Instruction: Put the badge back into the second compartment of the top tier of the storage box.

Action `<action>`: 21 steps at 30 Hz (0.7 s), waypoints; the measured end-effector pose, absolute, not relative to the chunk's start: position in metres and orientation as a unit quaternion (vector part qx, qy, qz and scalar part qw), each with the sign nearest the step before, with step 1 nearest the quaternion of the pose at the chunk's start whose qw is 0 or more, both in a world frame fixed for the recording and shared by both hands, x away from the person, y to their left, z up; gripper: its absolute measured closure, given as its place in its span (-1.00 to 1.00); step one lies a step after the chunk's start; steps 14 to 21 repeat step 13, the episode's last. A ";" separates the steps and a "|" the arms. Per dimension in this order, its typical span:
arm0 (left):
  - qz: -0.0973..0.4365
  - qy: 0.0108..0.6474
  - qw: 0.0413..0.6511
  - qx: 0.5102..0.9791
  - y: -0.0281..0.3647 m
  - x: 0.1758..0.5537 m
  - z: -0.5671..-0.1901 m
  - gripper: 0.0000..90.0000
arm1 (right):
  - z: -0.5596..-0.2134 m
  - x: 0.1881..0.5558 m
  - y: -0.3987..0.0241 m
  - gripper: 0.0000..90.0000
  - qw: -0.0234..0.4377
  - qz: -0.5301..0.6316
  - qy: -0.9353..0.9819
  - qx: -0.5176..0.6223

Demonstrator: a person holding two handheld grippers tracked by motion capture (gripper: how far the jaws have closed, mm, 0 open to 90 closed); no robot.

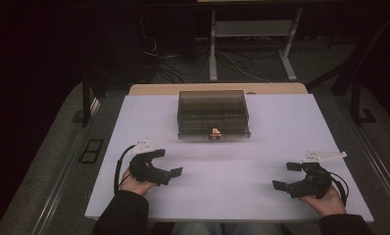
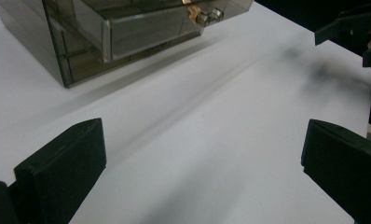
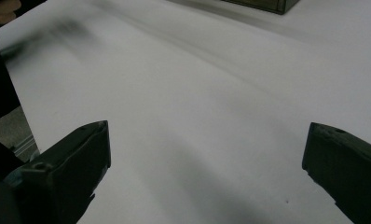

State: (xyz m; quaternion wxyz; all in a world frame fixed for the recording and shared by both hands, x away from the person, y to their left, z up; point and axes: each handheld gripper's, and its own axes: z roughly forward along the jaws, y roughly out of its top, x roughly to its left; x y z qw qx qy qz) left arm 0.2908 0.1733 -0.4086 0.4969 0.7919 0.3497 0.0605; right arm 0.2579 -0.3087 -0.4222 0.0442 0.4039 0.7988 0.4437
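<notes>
A smoky see-through drawer box [image 1: 212, 113] stands at the back middle of the white table [image 1: 222, 196], with a small brass knob [image 1: 215, 132] on its front. In the left gripper view the box [image 2: 104, 37] is at upper left, and the drawer with the knob [image 2: 202, 16] seems to stick out slightly. My left gripper [image 1: 167, 162] rests low at front left, open and holding nothing [image 2: 202, 172]. My right gripper [image 1: 286, 176] rests at front right, also open and holding nothing [image 3: 202, 172]. Both are well short of the box.
The white board's front edge [image 1: 232, 219] lies just behind both hands. Beyond the table's far edge are a desk frame [image 1: 252, 44] and cables [image 1: 168, 68] on a dark floor. The right gripper's jaws [image 2: 356, 32] show at upper right in the left gripper view.
</notes>
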 end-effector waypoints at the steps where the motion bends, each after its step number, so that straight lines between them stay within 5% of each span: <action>1: 0.059 0.352 0.498 0.790 0.174 0.290 -0.411 -1.00 | -0.422 0.258 -0.309 -0.99 0.044 0.444 0.798 0.404; 21: 0.058 0.350 0.500 0.790 0.176 0.278 -0.425 -1.00 | -0.422 0.258 -0.310 -0.99 0.044 0.451 0.794 0.405</action>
